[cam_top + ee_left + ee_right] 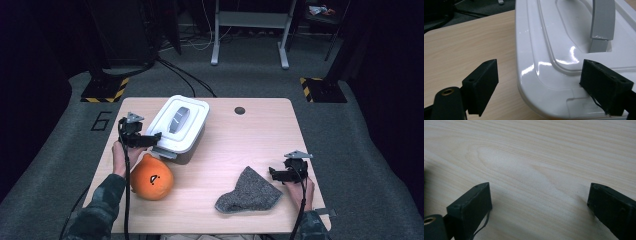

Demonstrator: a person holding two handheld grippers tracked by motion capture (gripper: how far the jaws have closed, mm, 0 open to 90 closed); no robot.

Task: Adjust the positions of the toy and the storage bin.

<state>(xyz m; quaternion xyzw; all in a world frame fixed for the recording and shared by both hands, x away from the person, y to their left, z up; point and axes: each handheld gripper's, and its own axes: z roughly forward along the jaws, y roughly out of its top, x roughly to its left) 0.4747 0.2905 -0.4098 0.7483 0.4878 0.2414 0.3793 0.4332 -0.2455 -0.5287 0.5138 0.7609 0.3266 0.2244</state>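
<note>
Lid of white container (178,123) not yet off; container sits far left on table (250,150), its grey handle (602,22) untouched. Left gripper (148,140) reaches level toward the container's near-left corner, jaws wide apart and straddling the lid rim, one over the lid, one outside, pressing nothing. Right gripper (276,174) rests low at near right beside grey sock (249,192), jaws open over bare wood. Orange plush (151,178) lies near left. Grasp and lift remain.

An orange pumpkin-shaped toy (151,179) sits near the tabletop's (250,145) front-left corner, a grey knitted sock (248,191) lies towards the front-right edge, and a small dark round hole (240,110) marks the back edge.
</note>
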